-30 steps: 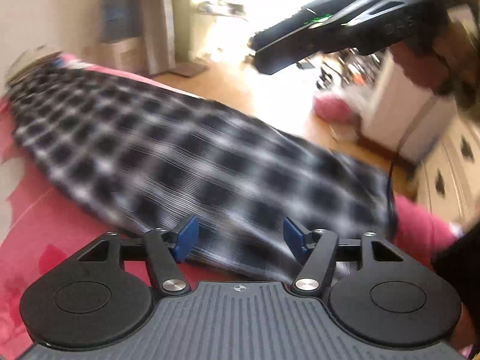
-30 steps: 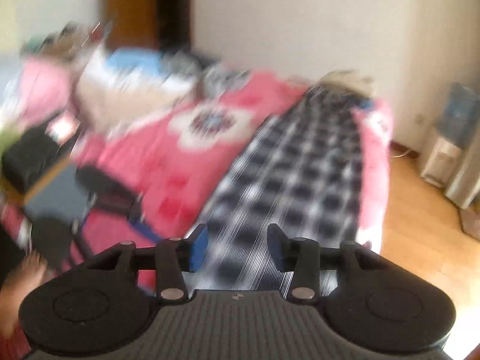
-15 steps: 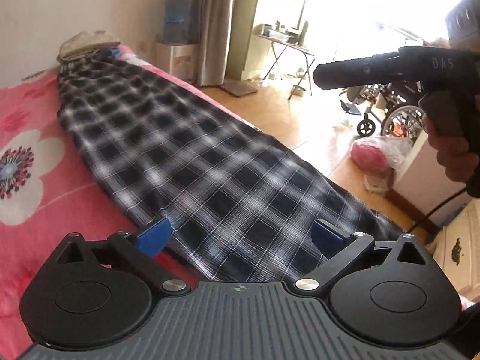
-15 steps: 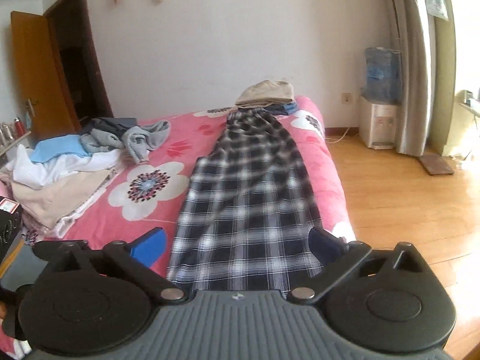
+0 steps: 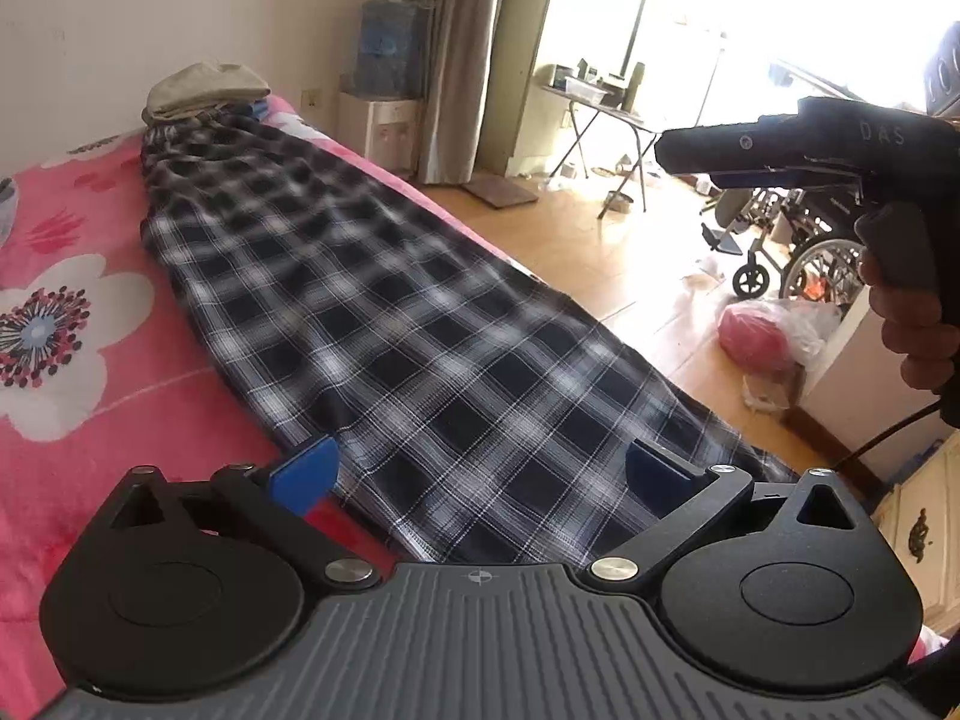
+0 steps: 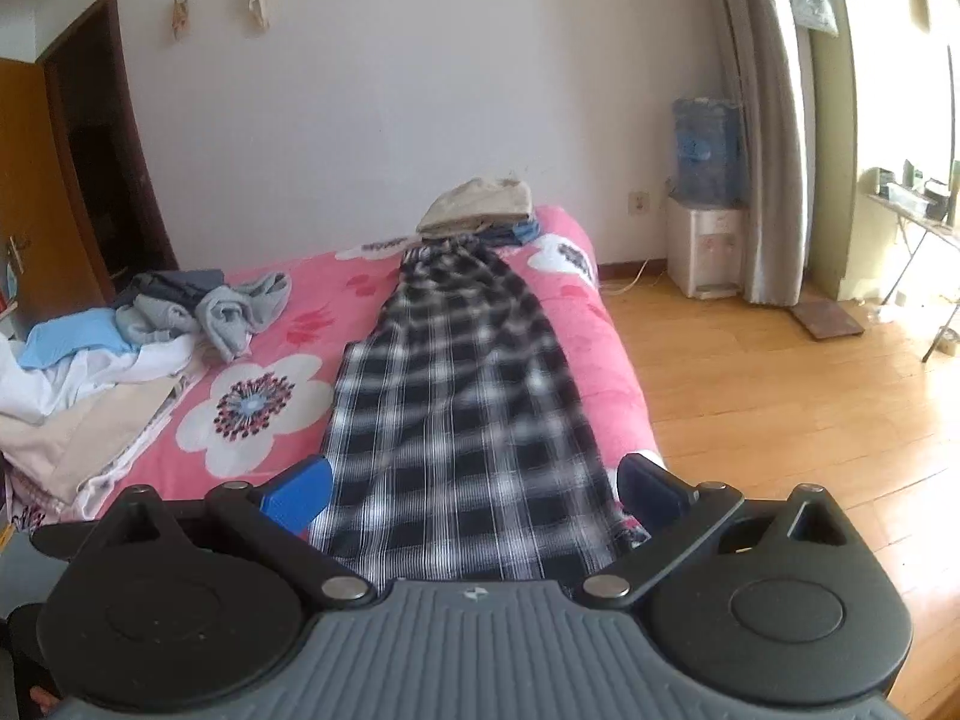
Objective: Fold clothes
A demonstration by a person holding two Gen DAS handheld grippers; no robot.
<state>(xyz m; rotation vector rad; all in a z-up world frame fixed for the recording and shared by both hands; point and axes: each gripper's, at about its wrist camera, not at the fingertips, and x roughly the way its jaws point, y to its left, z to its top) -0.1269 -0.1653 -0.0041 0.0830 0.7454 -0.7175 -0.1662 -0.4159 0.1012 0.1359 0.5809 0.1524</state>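
Plaid garment lies flat on the bed, long axis running straight away from both my spread, empty grippers, left gripper and right gripper, near hem just ahead, I'd judge equally reachable.

Water dispenser beside curtain; wheelchair near folding table.
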